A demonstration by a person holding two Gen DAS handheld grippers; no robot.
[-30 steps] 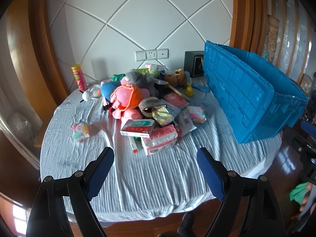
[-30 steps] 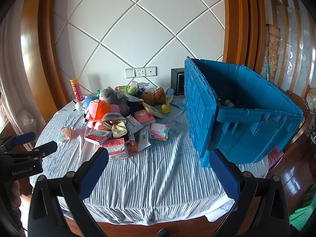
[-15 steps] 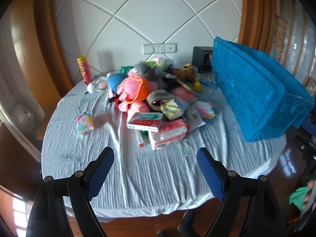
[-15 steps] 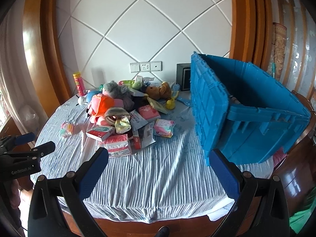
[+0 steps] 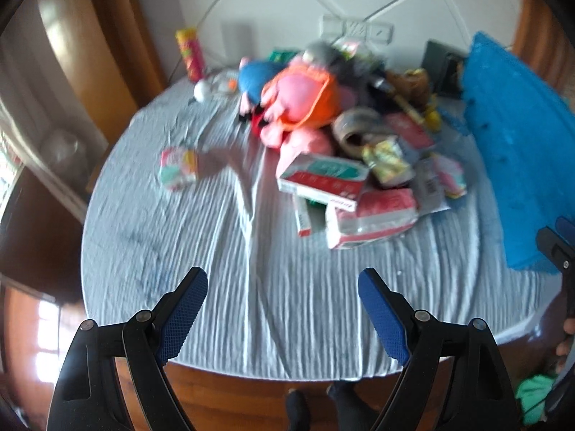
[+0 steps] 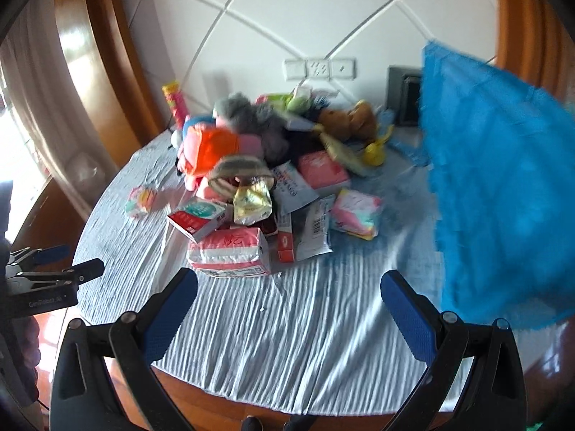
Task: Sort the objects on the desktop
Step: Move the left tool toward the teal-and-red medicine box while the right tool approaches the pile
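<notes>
- Hovering over the near edge of the round table (image 5: pixel 251 323), the left gripper (image 5: pixel 284 309) had its blue-padded jaws spread wide and held nothing.
- The right gripper (image 6: pixel 289 309) hung over the same near edge, jaws likewise wide apart and empty.
- A wrinkled pale blue cloth (image 6: pixel 287 323) covered the table.
- The objects to sort lay heaped from the table's middle toward its far edge.
- At the near side of the heap sat a pink-and-white tissue pack (image 6: pixel 230 251), with a red-and-white box (image 5: pixel 321 177) just behind it, resting on other packets.
- A gold snack bag (image 6: pixel 251 197) leaned against a roll of tape (image 5: pixel 354 129) in the middle of the heap.
- A pink and orange plush toy (image 5: pixel 298 97) lay farther back, touching a blue plush (image 5: pixel 255 77) and a grey one (image 6: pixel 248 115).
- A brown plush (image 6: pixel 350 120) and a small yellow toy (image 6: pixel 373 152) sat toward the far right.
- A small pastel packet (image 5: pixel 178 167) lay alone toward the left edge, well apart from the heap.
- A red-and-yellow tube (image 5: pixel 190 54) stood upright at the far left edge.
- A large blue crate (image 6: pixel 499 186) stood on the right side of the table, blurred.
- Both views were smeared by motion, so printed labels could not be read.
</notes>
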